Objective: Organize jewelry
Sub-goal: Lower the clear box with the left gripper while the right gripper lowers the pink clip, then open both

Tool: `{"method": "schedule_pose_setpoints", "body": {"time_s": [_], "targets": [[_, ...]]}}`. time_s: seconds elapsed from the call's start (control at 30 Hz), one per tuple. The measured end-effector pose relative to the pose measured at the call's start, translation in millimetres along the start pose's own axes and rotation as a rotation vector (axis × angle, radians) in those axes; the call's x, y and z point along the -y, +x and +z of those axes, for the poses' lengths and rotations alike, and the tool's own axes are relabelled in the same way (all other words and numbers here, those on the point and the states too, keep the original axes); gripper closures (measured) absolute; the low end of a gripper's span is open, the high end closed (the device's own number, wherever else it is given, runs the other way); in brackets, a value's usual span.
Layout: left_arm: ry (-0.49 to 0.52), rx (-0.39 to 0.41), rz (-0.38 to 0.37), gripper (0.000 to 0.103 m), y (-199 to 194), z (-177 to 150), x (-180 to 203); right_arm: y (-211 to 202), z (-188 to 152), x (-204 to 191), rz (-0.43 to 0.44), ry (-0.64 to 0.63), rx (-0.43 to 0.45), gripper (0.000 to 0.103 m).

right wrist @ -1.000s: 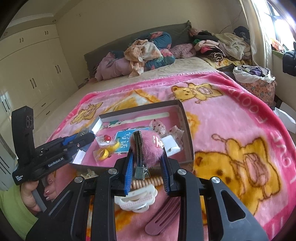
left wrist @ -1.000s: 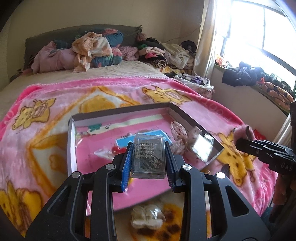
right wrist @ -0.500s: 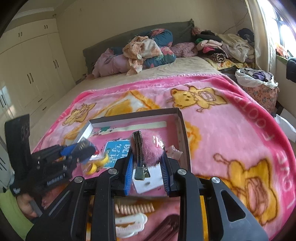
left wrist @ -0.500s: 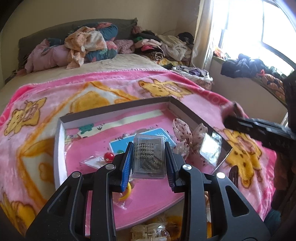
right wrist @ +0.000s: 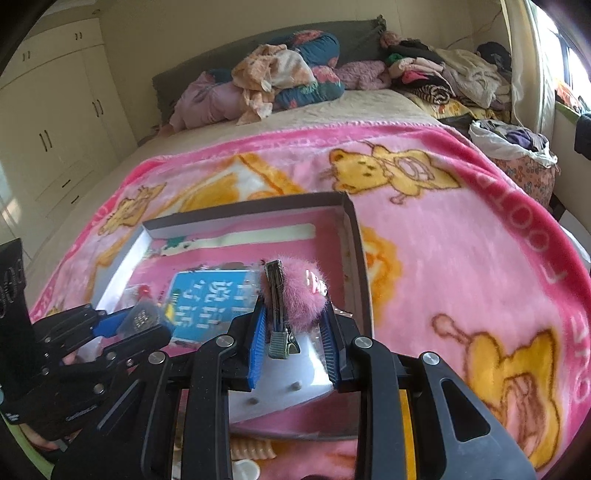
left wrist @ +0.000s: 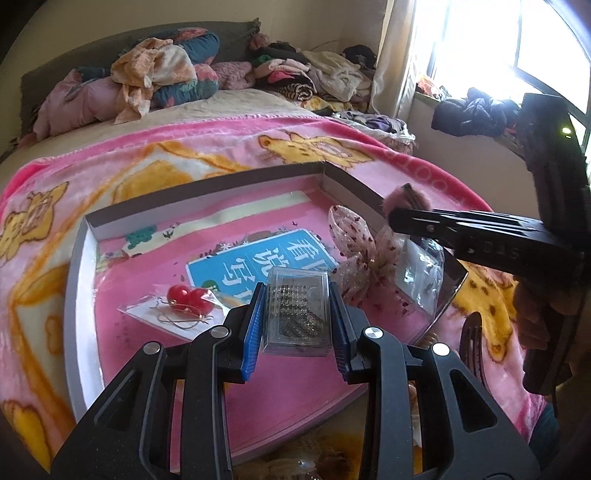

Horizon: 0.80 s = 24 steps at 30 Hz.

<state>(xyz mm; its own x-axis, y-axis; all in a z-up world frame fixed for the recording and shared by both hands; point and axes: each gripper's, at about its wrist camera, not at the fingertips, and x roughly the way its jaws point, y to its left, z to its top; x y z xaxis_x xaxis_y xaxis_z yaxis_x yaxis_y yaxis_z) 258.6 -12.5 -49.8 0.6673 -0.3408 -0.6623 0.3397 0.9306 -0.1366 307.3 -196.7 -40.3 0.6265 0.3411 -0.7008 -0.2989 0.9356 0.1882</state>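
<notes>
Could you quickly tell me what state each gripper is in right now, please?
Left gripper: closed on the clear plastic case of dark beads.
Right gripper: closed on the fluffy pink hair clip.

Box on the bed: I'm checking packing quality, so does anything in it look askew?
Mostly loose: the earring card lies skewed on the box floor, and the bow is slumped against the right wall. Nothing looks broken or spilled.

A bedroom with cream plaster walls (right wrist: 192, 33). A wide bed was spread with a fluffy pink blanket printed with yellow bears (right wrist: 461, 236). Crumpled clothes (right wrist: 288, 77) were heaped against its dark grey-green headboard (right wrist: 354, 35). Cream built-in wardrobe doors (right wrist: 55, 122) lined one wall. Bright daylight poured through a large window (left wrist: 491, 48) beside a pale curtain (left wrist: 395, 59).
</notes>
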Motion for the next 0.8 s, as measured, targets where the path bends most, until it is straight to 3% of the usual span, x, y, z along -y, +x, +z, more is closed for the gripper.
{"method": "schedule_pose_setpoints", "body": {"time_s": [0.57, 0.8], "targets": [[0.027, -0.057, -0.021, 0.078, 15, -11, 8, 20, -6, 8, -0.005, -0.003, -0.032, 0.074], [0.021, -0.06, -0.019, 0.078, 16, -11, 8, 13, -7, 8, 0.002, 0.005, -0.019, 0.065]]}}
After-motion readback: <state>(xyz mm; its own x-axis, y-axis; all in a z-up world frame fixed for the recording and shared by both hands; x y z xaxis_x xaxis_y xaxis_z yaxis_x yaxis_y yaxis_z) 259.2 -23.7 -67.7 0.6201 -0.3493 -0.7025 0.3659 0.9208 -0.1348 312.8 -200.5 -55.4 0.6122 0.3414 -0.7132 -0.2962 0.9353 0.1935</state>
